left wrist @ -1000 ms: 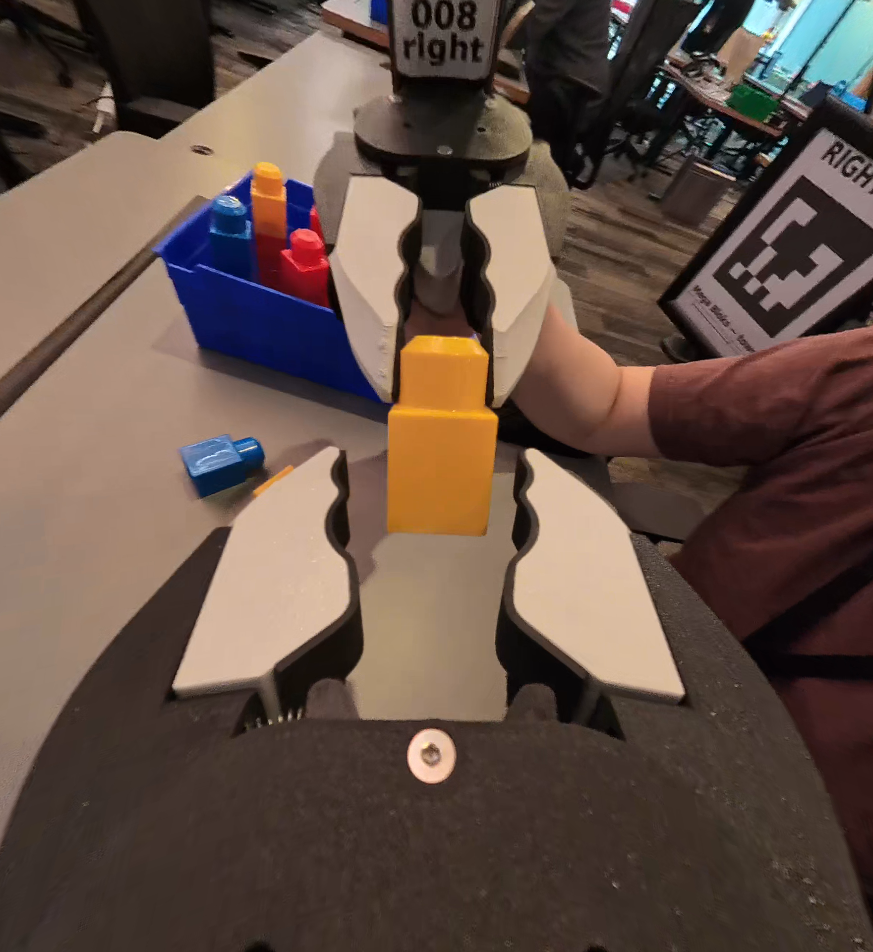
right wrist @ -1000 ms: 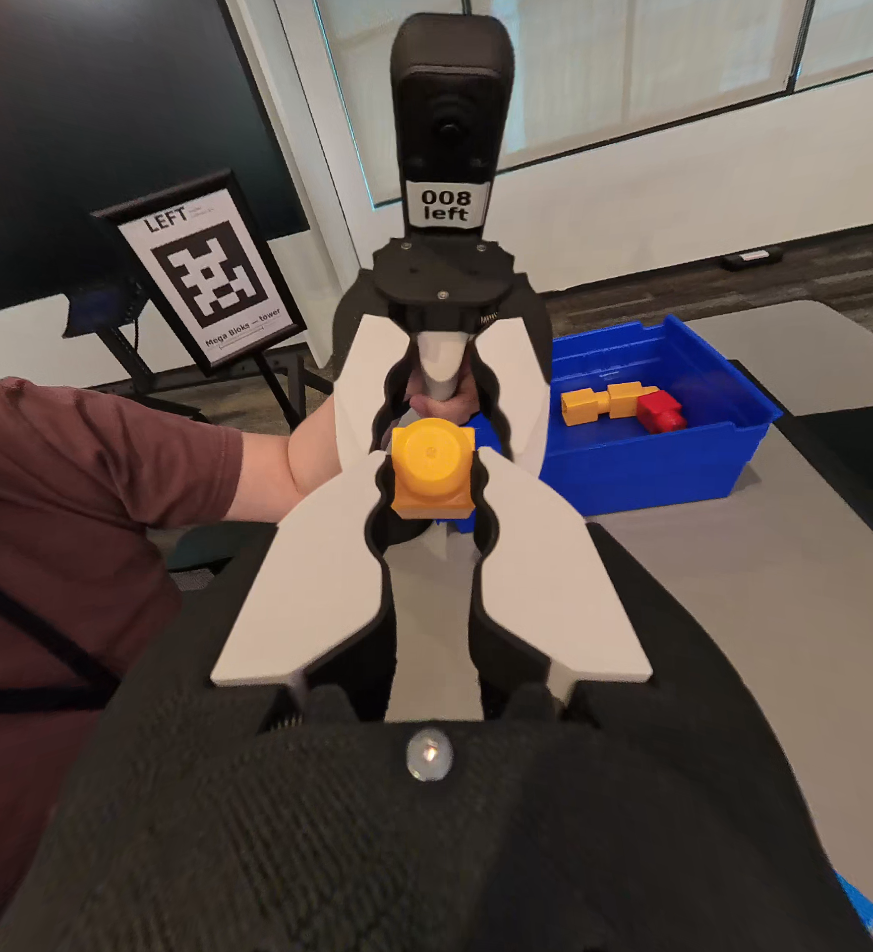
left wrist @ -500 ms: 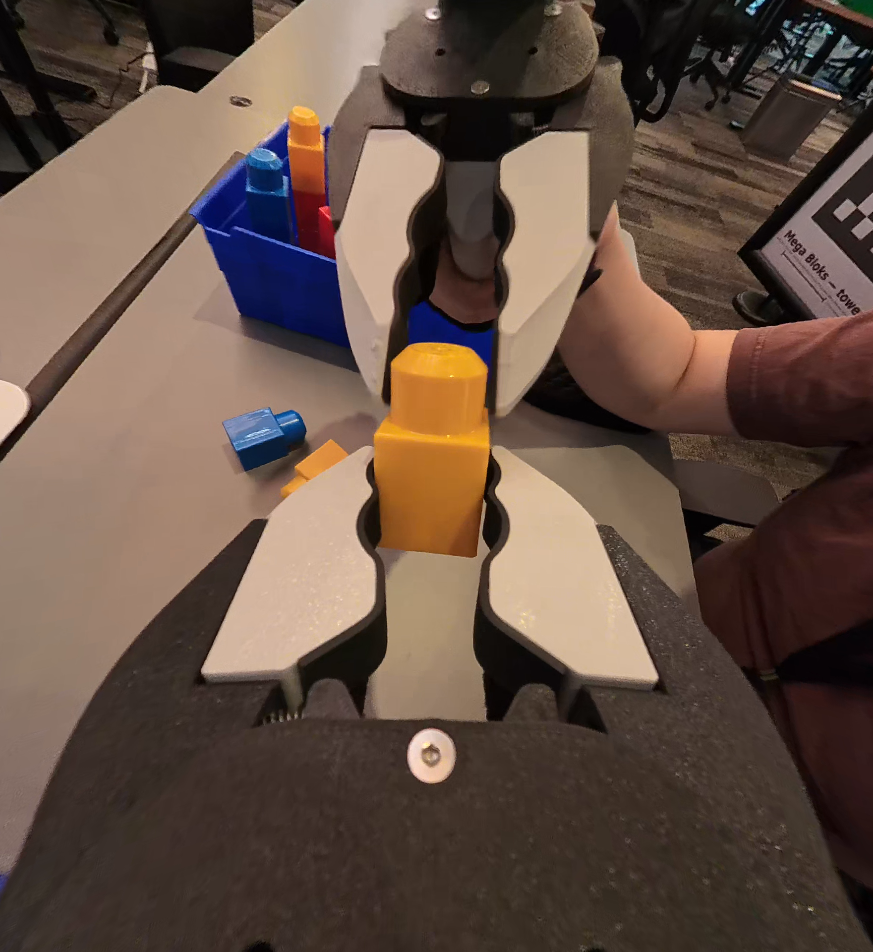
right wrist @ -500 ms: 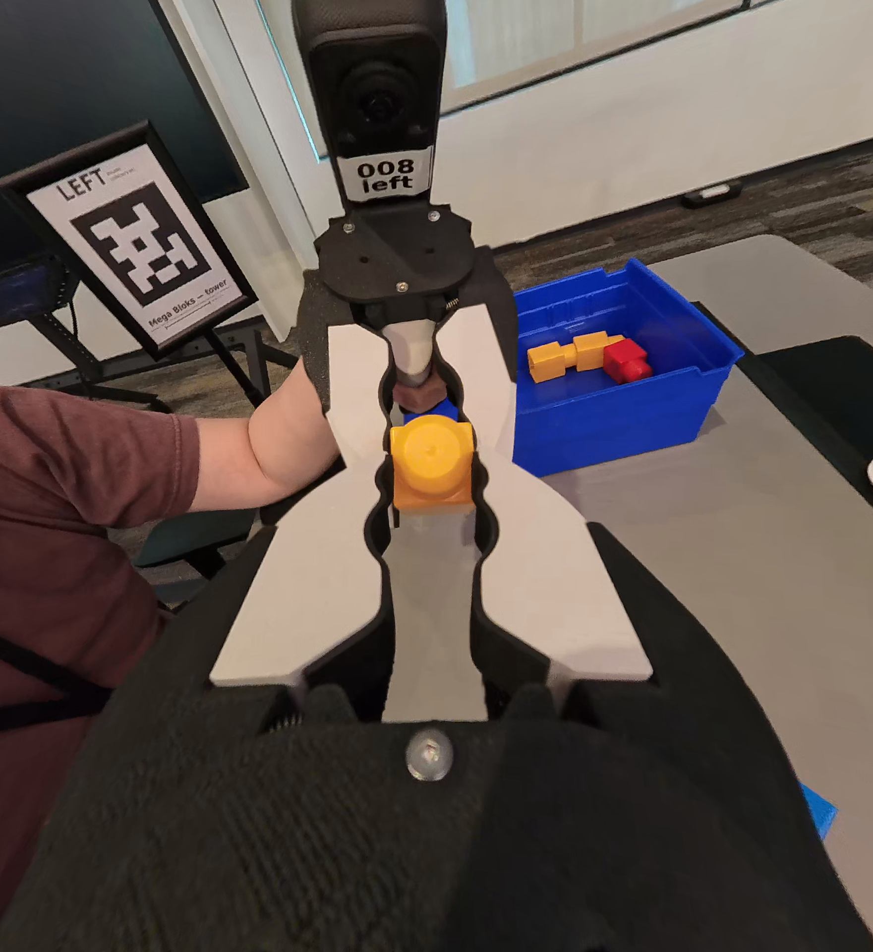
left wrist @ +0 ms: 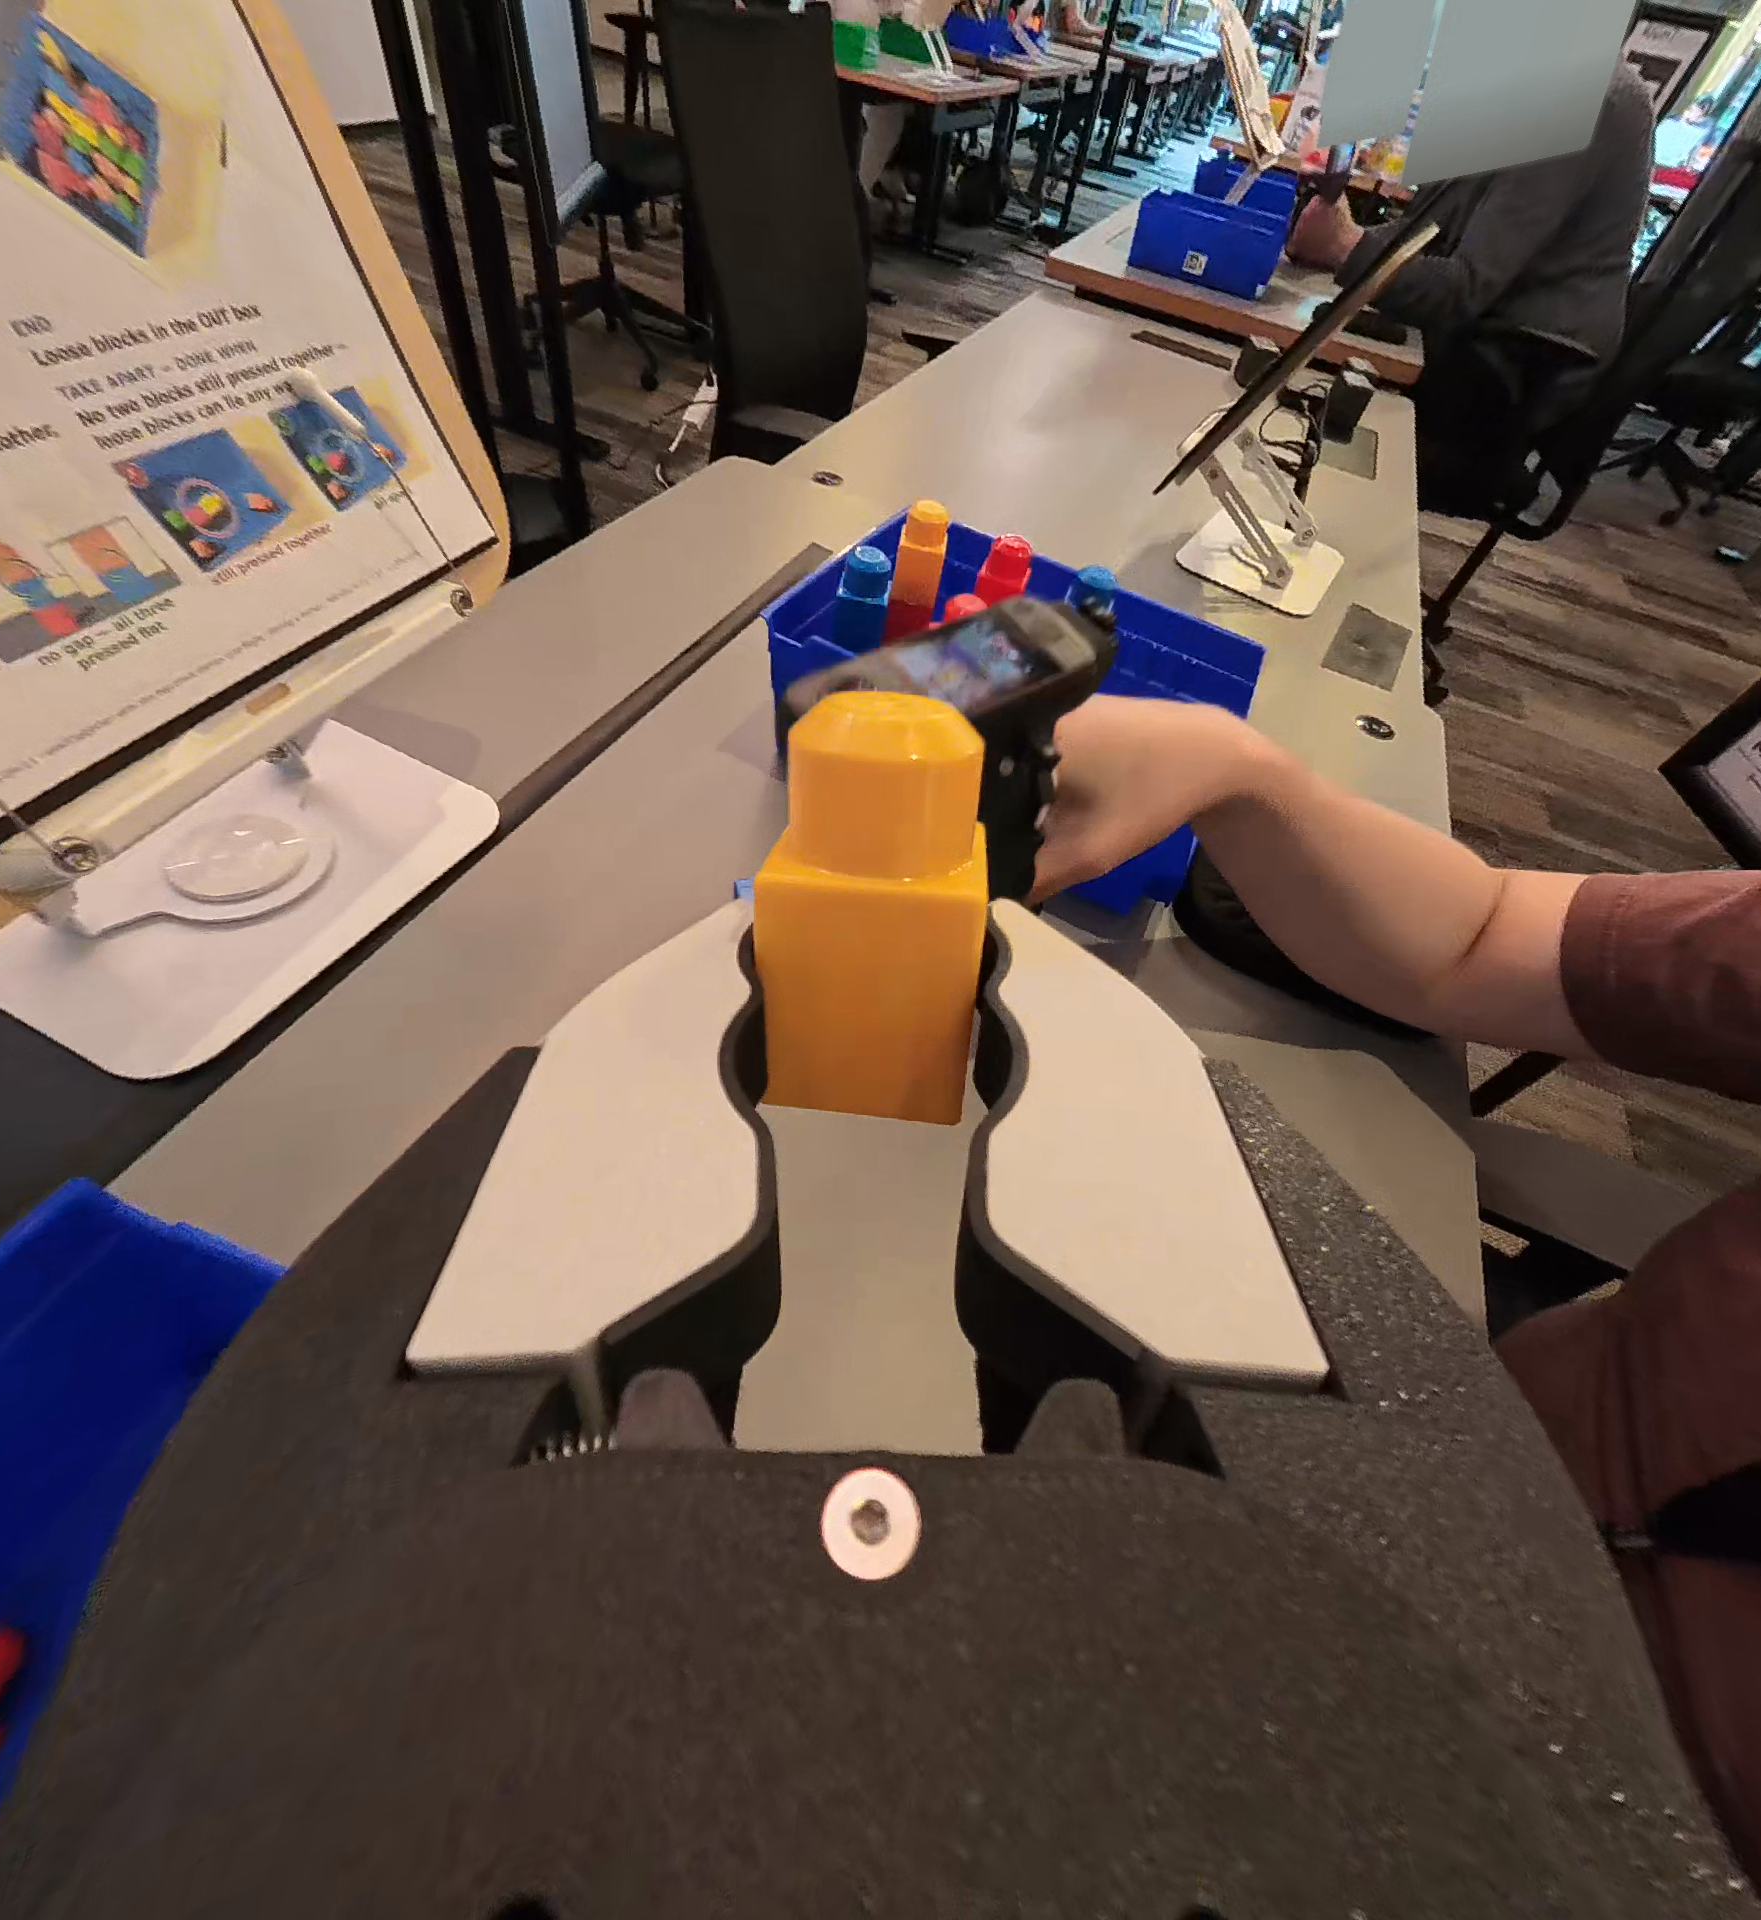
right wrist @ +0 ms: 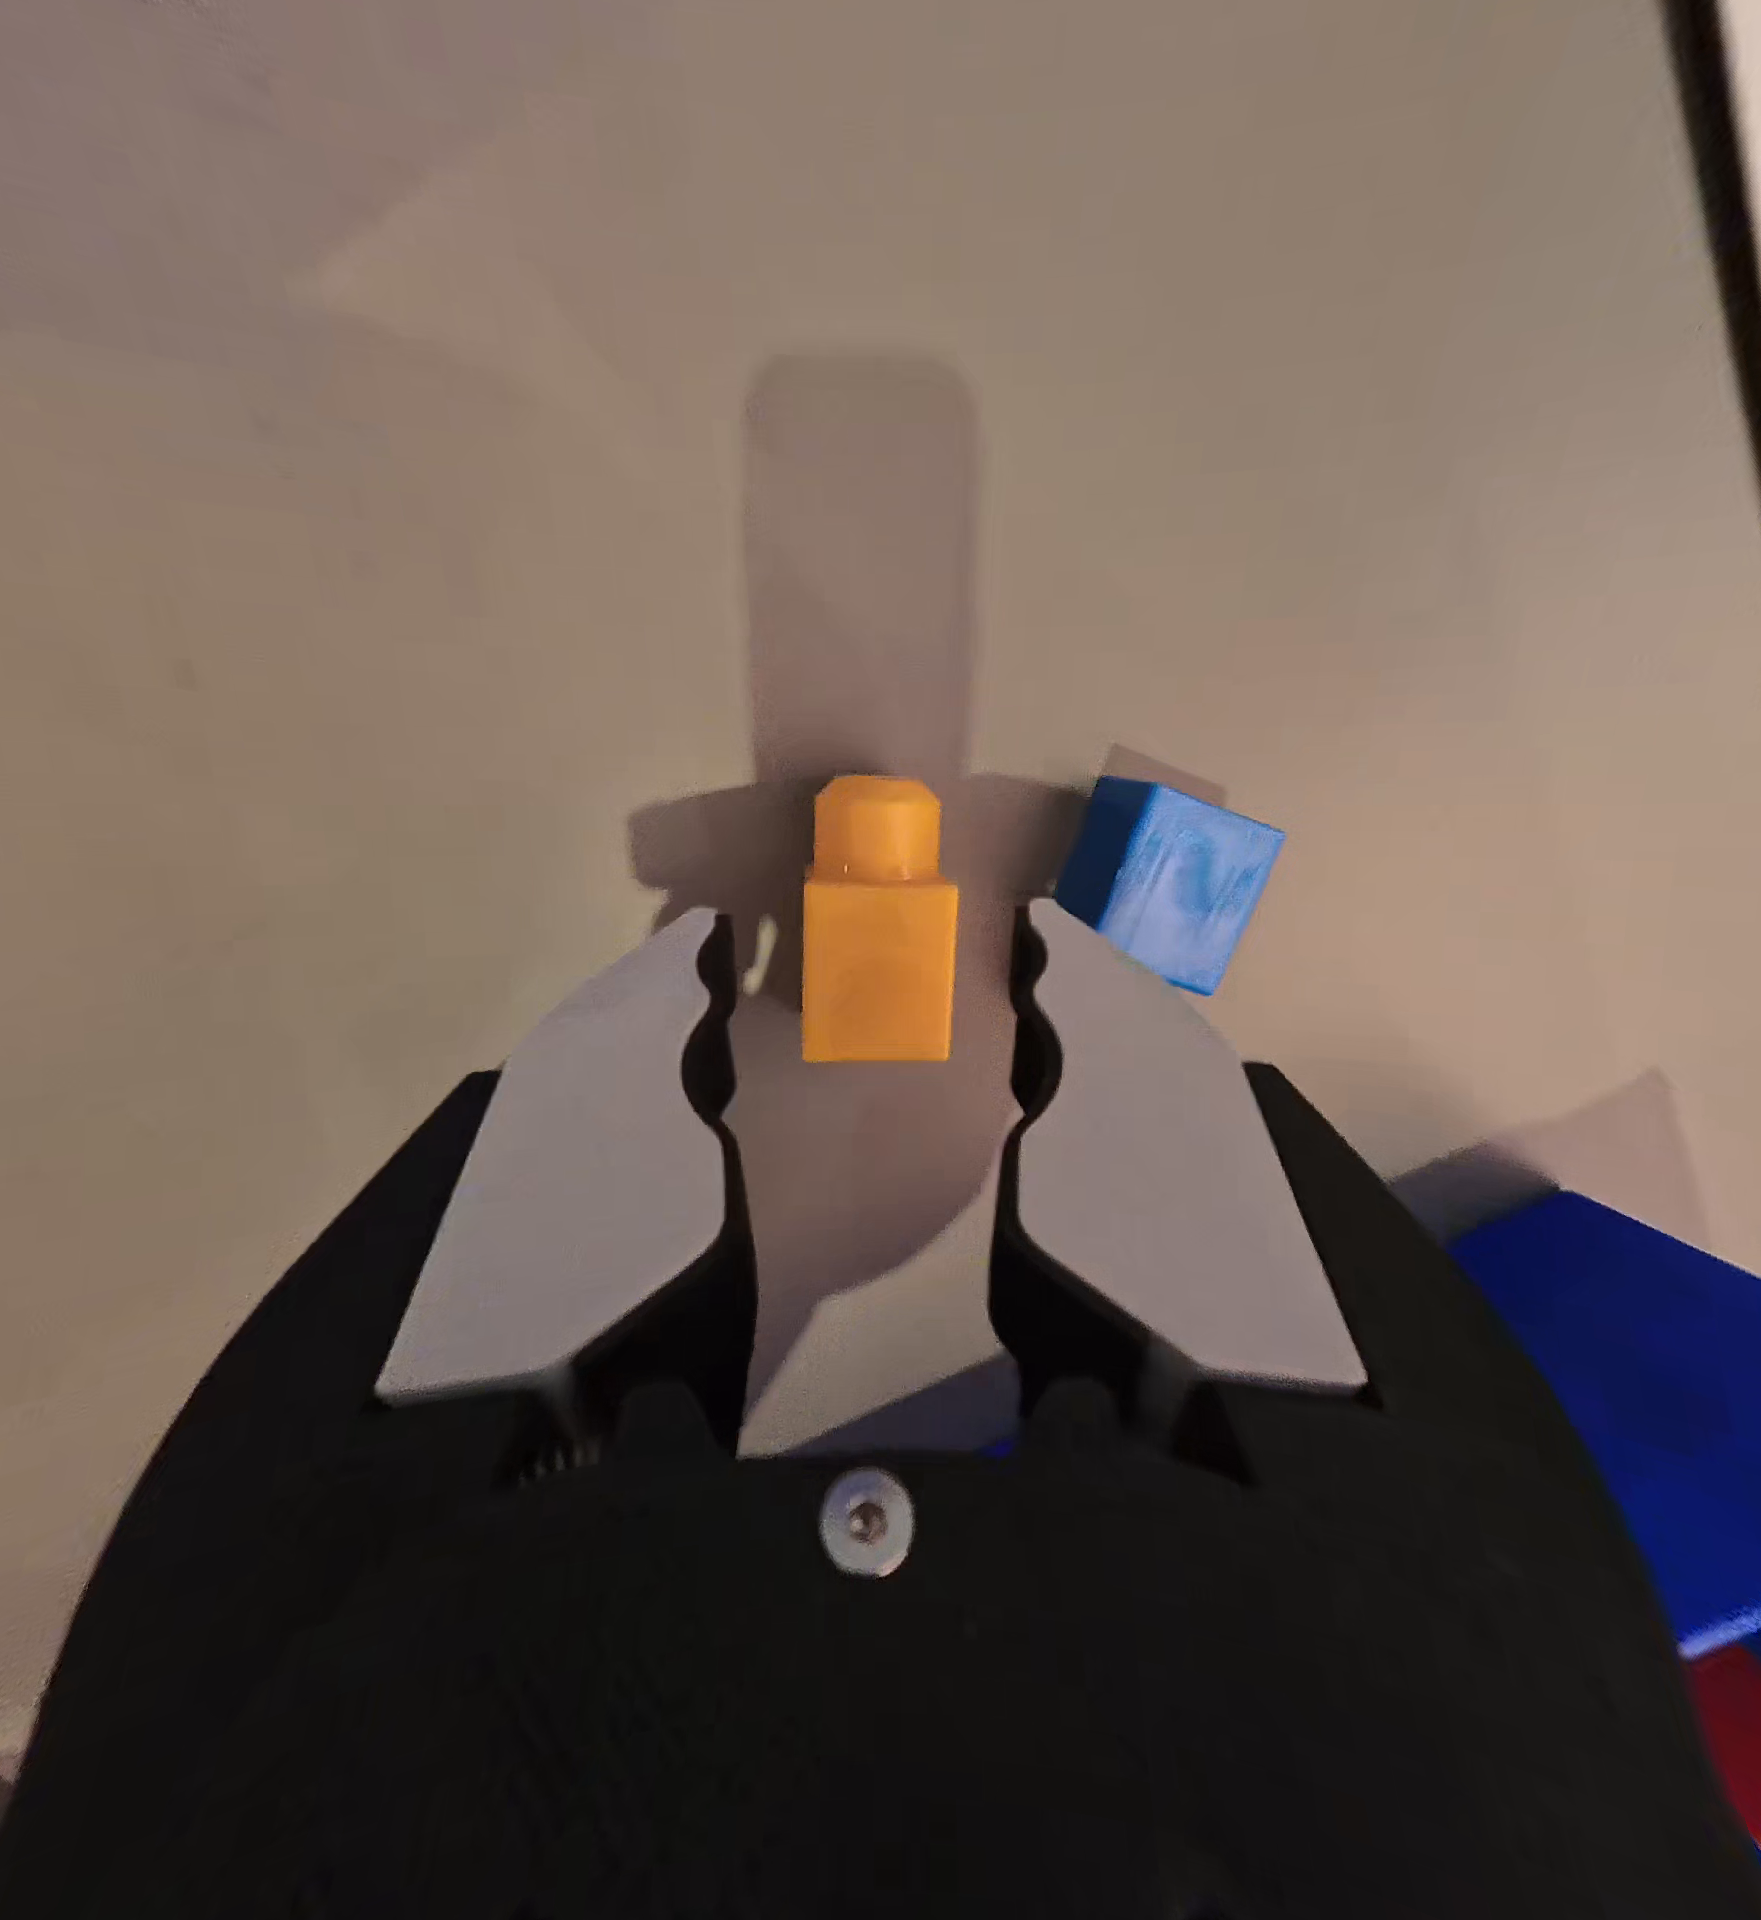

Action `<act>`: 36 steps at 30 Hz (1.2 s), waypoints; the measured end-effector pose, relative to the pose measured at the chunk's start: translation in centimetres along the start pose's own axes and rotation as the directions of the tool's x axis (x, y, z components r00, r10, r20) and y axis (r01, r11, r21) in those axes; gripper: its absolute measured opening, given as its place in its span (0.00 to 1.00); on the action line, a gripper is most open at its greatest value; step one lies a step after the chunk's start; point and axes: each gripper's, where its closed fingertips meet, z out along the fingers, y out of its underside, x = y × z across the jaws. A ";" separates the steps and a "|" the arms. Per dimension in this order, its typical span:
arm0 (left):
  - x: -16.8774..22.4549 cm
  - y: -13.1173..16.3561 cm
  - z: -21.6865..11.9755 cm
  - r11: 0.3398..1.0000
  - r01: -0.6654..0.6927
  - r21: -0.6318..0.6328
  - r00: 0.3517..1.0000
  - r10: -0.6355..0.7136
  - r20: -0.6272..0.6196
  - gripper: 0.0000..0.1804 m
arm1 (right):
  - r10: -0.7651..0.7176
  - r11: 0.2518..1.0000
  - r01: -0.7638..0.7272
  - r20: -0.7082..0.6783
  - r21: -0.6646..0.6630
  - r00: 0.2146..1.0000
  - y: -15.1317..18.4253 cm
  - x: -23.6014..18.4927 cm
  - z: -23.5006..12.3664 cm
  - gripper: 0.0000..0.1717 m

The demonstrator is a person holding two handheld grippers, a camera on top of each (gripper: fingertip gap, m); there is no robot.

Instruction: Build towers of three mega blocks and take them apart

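Note:
My left gripper (left wrist: 871, 920) is shut on an orange block (left wrist: 871, 966), stud up, with both pads pressed on its sides above the grey table (left wrist: 564, 831). My right gripper (right wrist: 868, 914) is open and points down at the table. A second orange block (right wrist: 878, 966) lies flat between its fingertips, with a gap on each side. A blue block (right wrist: 1172, 883) lies just right of the right fingertip. In the left wrist view the right gripper's body (left wrist: 959, 665) shows beyond my block, held by a hand (left wrist: 1136, 790); its fingers are hidden there.
A blue bin (left wrist: 1198, 665) with several upright block towers stands behind the right gripper. Another blue bin (left wrist: 45, 1351) holding a red block sits at the lower left. An instruction board on a stand (left wrist: 180, 416) is at the left. A blue bin corner (right wrist: 1665, 1403) shows at the lower right. There is about 25 cm between the tips of the two grippers.
My left gripper closed on the orange block that the right gripper held. The right gripper let go, opened, and swung down over another orange block on the table.

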 end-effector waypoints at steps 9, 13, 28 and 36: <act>0.6 0.1 -0.1 1.000 -0.024 -0.017 1.000 0.024 -0.021 0.20 | -0.005 0.988 0.010 0.027 -0.156 1.000 2.0 -0.2 3.0 0.22; 0.1 -0.2 0.3 1.000 -0.023 0.004 1.000 0.023 -0.001 0.20 | 0.068 0.992 -0.087 0.184 0.097 0.981 -1.7 -1.6 -0.4 0.21; 5.8 0.3 8.9 0.997 -0.070 0.038 0.976 0.076 -0.205 0.20 | -0.372 -0.018 -0.528 0.485 0.849 0.791 -8.5 -4.0 -27.7 0.21; 6.9 -1.4 8.4 0.991 0.030 0.130 0.962 0.007 -0.272 0.20 | -0.360 0.088 -0.431 0.433 0.898 0.827 -9.9 -5.7 -25.1 0.21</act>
